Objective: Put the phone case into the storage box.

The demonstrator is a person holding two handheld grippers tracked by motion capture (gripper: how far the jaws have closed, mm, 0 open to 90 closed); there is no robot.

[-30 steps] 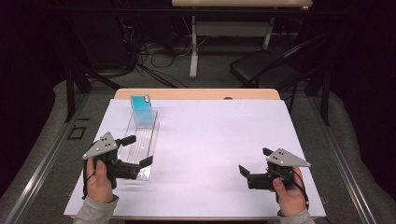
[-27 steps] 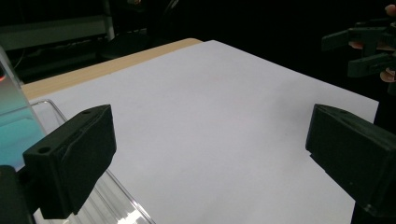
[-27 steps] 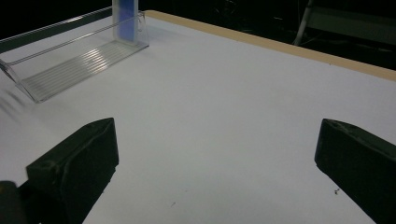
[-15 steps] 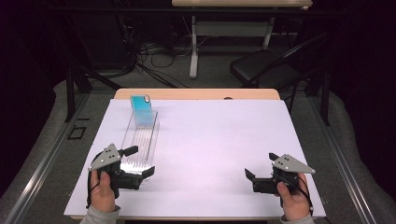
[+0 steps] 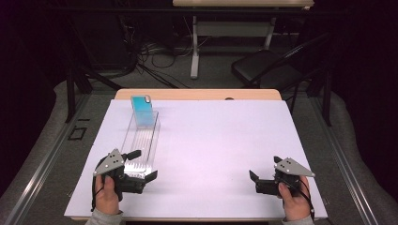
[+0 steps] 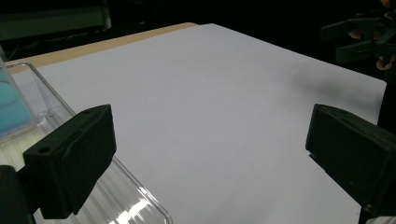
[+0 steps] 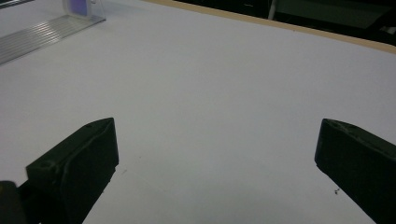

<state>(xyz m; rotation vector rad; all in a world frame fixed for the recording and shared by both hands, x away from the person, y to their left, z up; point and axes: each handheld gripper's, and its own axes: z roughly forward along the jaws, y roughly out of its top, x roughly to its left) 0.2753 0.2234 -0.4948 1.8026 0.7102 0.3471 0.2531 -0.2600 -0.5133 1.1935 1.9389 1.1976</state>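
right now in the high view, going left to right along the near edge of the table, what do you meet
left gripper, jaws spread, at the near end of the clear slotted tray → bare white table cover → right gripper, jaws spread.

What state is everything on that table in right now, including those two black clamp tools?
Left gripper: jaws wide open, holding nothing, at the near end of the tray.
Right gripper: jaws open, holding nothing.
Clear plastic tray: lying flat on the white sheet.
Blue card: standing upright at the tray's far end.
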